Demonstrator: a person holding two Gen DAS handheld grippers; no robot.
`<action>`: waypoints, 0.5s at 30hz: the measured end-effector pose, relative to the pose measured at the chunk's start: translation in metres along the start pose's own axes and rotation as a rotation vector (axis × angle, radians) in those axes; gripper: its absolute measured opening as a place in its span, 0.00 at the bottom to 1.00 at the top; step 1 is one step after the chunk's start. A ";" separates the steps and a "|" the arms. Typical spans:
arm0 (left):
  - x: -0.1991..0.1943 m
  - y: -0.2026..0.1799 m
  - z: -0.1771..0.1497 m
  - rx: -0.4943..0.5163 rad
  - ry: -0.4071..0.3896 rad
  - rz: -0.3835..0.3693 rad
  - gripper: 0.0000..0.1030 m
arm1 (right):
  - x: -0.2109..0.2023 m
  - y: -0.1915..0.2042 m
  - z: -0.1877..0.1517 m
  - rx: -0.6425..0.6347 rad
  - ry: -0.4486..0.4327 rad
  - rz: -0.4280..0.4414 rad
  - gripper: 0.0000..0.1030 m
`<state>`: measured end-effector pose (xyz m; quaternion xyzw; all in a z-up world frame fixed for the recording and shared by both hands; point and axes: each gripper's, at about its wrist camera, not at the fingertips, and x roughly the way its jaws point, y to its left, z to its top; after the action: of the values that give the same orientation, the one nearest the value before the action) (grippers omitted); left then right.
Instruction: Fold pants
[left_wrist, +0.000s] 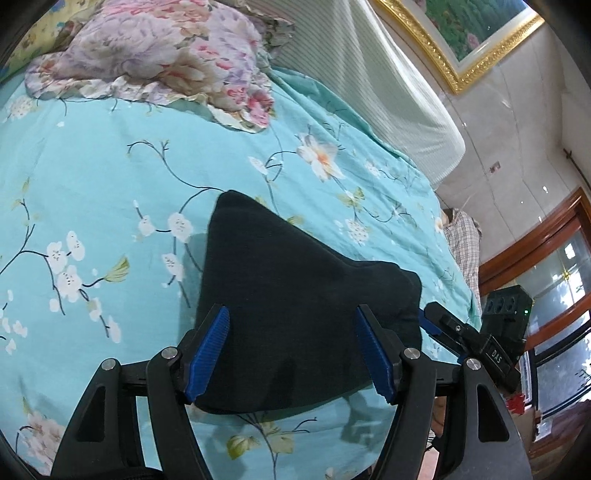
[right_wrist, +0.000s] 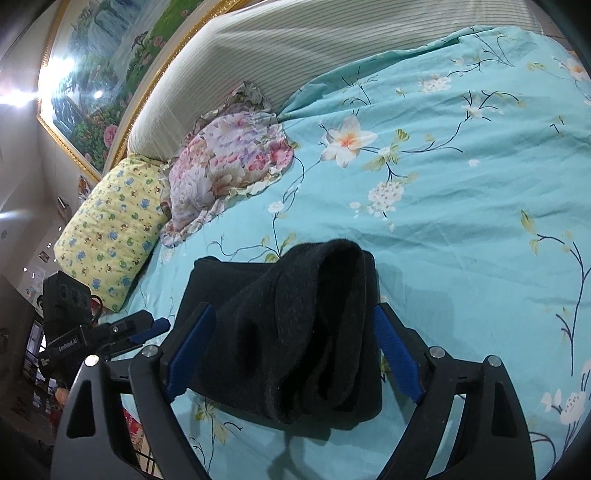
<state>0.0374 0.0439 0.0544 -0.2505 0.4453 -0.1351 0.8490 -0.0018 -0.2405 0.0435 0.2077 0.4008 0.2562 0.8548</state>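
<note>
Folded black pants rest on a floral bedspread as two handheld grippers hover at their near edge.

The pants (left_wrist: 295, 295) lie in a compact dark bundle on the turquoise bedspread (left_wrist: 110, 184), well short of the pink floral pillow (left_wrist: 166, 55) at the headboard, apparently set on open sheet where they can lie flat. The left gripper (left_wrist: 291, 350) has its blue pads spread wide to either side of the bundle, gripping nothing. The right gripper (right_wrist: 291, 350) is likewise released, pads parted around a raised roll of cloth at the pants' right side. Judging from the layered shape, folding looks nearly done; the loose hump may want smoothing. A yellow pillow (right_wrist: 110, 229) sits beside the floral one.
</note>
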 end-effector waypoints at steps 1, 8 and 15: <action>0.000 0.001 0.000 0.000 0.000 0.004 0.68 | 0.000 0.001 -0.001 -0.003 0.002 -0.003 0.84; 0.008 0.011 0.002 0.001 0.037 -0.006 0.73 | -0.002 0.003 -0.004 -0.011 0.003 -0.026 0.84; 0.020 0.019 0.003 -0.016 0.075 -0.005 0.75 | 0.005 -0.001 -0.010 -0.007 0.029 -0.035 0.85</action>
<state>0.0515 0.0513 0.0316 -0.2532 0.4772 -0.1431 0.8293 -0.0070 -0.2367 0.0338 0.1941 0.4159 0.2457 0.8538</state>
